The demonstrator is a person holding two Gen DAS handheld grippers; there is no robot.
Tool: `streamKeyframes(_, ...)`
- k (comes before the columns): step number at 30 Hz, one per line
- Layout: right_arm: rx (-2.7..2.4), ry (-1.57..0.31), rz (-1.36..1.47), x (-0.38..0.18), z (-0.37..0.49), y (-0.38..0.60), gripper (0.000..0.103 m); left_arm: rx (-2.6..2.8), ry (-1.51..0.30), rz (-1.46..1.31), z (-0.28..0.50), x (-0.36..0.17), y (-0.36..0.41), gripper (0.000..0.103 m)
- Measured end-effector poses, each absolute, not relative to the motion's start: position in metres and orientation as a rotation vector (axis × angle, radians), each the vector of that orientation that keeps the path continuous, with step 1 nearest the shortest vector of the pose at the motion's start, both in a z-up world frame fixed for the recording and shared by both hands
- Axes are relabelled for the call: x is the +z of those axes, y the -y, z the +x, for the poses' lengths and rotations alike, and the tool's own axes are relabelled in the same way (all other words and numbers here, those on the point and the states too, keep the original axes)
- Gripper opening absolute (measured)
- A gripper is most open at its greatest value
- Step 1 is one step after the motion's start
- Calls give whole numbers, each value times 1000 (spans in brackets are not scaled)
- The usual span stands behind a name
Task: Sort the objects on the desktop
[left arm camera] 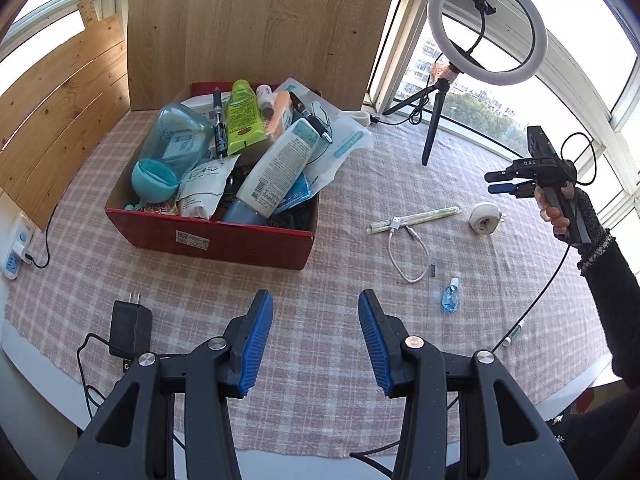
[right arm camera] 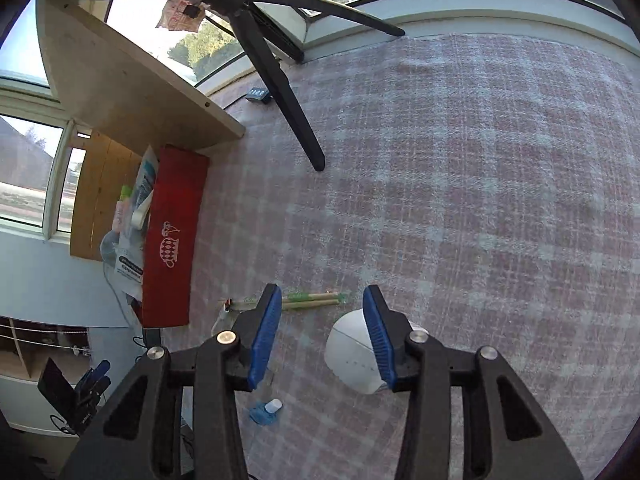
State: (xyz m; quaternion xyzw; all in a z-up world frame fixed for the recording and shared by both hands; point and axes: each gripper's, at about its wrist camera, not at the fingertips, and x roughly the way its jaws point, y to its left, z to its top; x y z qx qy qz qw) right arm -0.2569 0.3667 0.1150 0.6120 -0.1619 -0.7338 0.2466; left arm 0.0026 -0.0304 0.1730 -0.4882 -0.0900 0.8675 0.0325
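Observation:
A red box full of bottles, tubes, pens and packets sits on the checked cloth. To its right lie wrapped chopsticks, a white USB cable, a white round plug, a small blue bottle and a marker. My left gripper is open and empty, above the cloth in front of the box. My right gripper is open and hovers over the white plug, with the chopsticks just beyond and the blue bottle below left. It also shows in the left wrist view.
A ring light on a black tripod stands at the back right, with one leg ahead of my right gripper. A black power adapter with its cord lies at the front left. A wooden board stands behind the box.

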Motion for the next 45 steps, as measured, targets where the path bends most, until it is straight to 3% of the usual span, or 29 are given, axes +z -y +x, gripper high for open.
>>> streamKeyframes(4,-2231,335,1576,157,-188,-387,44,2634,180,-1442,-1,183,10,42)
streamKeyframes(8,-2398,145,1557,135,-130,-384,44,2563,96,-1404,-9,184,-15,42)
streamKeyframes(18,-2379,230,1781,69,-8,-410,44,2279,-62,-1333,-36,174,-110,42)
streamKeyframes(32,-2522,474,1614,69,15,-465,44,1920,-402,-1277,-24,104,-288,42)
streamKeyframes(45,-2465,294,1568,59,-20,-424,44,1901,-422,-1348,-33,74,-311,41)
